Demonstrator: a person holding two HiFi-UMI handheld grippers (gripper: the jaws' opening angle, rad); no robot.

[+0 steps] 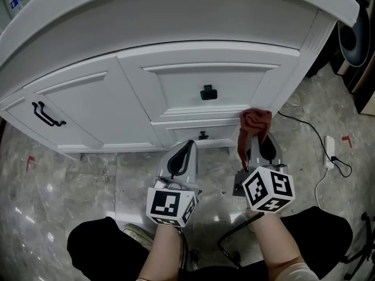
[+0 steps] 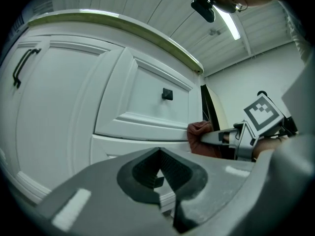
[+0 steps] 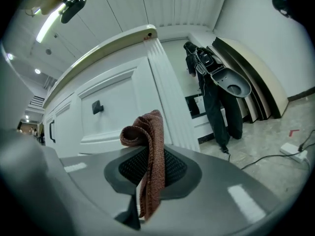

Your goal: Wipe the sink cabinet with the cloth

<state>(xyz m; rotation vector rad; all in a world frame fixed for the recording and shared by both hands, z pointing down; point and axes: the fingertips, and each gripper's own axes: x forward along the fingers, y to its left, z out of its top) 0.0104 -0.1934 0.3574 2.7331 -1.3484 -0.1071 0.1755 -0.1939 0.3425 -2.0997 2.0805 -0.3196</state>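
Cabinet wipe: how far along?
Done: the cloth is clamped in the right gripper. In hand: it sits at the lower right corner of the upper drawer on the sink cabinet. To do: wiped area unreadable; left gripper shut, empty.

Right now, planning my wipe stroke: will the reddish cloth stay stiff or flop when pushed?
Probably floppy: the cloth curls over above the right tongs and droops below them. Likely light, as a narrow pinch carries it. Its coarse weave should grip the cabinet.
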